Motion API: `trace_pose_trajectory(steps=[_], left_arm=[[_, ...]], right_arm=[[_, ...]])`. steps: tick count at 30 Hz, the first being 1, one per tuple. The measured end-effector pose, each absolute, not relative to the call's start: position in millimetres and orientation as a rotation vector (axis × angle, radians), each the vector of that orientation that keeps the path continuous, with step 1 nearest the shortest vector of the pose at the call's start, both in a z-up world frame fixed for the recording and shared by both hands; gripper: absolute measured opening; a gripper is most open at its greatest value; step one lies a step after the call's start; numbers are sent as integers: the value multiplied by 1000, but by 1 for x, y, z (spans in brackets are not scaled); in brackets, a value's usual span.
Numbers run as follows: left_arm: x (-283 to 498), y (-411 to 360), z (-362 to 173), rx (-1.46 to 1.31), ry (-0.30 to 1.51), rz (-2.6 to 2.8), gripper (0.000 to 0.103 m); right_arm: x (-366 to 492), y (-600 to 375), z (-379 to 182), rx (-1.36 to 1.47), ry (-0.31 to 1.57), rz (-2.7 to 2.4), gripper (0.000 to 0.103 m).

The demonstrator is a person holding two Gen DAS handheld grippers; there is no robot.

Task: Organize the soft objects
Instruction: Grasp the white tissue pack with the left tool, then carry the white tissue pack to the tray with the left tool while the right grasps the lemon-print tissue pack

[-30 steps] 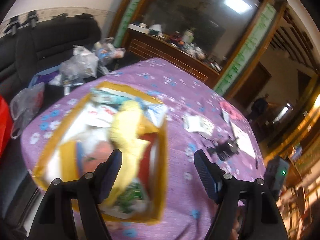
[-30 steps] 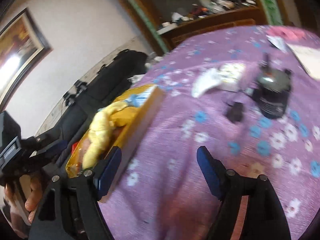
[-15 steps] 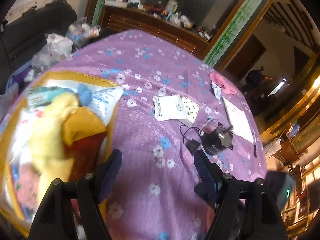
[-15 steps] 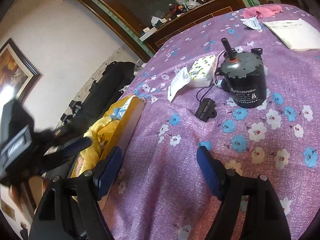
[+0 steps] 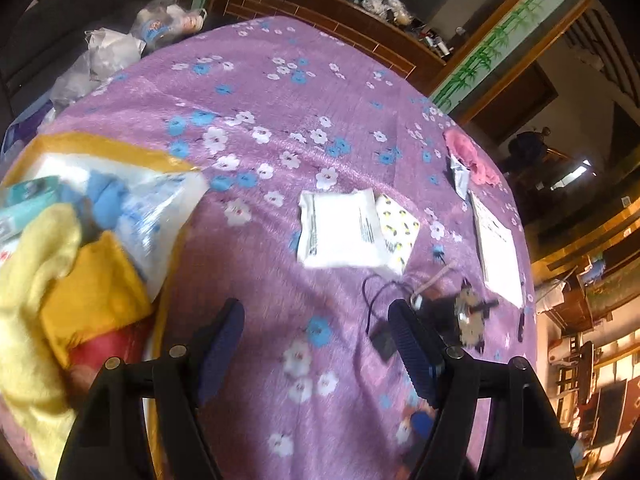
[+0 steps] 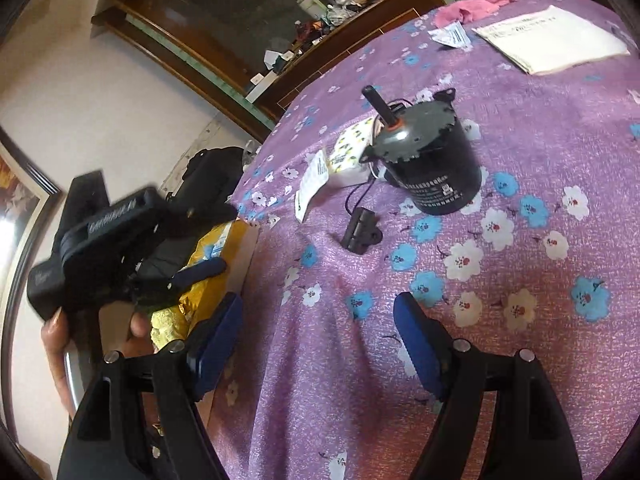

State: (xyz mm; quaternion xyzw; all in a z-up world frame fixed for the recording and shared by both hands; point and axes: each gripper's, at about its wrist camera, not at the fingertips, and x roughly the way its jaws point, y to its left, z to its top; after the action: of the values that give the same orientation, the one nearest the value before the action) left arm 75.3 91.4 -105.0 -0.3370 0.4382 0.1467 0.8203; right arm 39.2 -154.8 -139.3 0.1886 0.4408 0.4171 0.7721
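A yellow-rimmed box (image 5: 120, 151) at the table's left holds a yellow cloth (image 5: 44, 248), an orange cloth (image 5: 94, 284), a blue cloth (image 5: 105, 196) and plastic packs. A white soft pack (image 5: 340, 230) and a dotted tissue pack (image 5: 398, 228) lie mid-table, and a pink cloth (image 5: 470, 156) at the far right. My left gripper (image 5: 316, 344) is open and empty above the purple cloth beside the box. My right gripper (image 6: 318, 336) is open and empty, near the box edge (image 6: 240, 248). The left gripper (image 6: 200, 270) shows in the right wrist view over the box.
A black motor (image 6: 430, 164) with a wire and small black plug (image 6: 360, 232) stands on the floral purple tablecloth (image 6: 520, 320). White papers (image 6: 552, 38) lie at the far right. A black sofa (image 5: 68, 12) with plastic bags (image 5: 108, 52) is behind the table.
Both grippers have swung right, away from the box toward the table's middle. The motor and white packs now sit closer in both views. Both stay open.
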Motion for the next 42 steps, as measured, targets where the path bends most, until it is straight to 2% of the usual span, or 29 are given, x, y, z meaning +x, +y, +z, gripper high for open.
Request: trace_pose_trajectory(steps=[8, 13, 16, 17, 18, 19, 20, 24, 29, 38, 42], left_arm=[[154, 93, -128, -658, 1043, 307, 77], [177, 104, -147, -708, 1065, 330, 77], [183, 101, -149, -710, 1052, 325, 82], [185, 99, -150, -702, 1056, 332, 80], [185, 98, -149, -691, 1046, 359, 60], [184, 97, -147, -676, 1037, 372, 55], [184, 96, -146, -681, 1036, 350, 46], [177, 93, -144, -689, 1037, 342, 40], [139, 94, -126, -748, 993, 349, 39], [-14, 84, -67, -813, 771, 316, 40], [-66, 89, -65, -848, 736, 293, 40]], right_arm=[[45, -162, -143, 453, 974, 878, 77], [47, -169, -146, 479, 975, 850, 77], [47, -168, -147, 476, 980, 854, 77], [47, -168, -147, 475, 981, 856, 77], [46, -168, -146, 472, 980, 858, 77], [45, -168, -146, 471, 979, 859, 77], [47, -167, -146, 474, 980, 860, 77], [47, -168, -146, 489, 985, 863, 77], [49, -170, -146, 499, 985, 865, 77], [40, -153, -136, 403, 957, 924, 77], [39, -136, -112, 313, 933, 956, 77]])
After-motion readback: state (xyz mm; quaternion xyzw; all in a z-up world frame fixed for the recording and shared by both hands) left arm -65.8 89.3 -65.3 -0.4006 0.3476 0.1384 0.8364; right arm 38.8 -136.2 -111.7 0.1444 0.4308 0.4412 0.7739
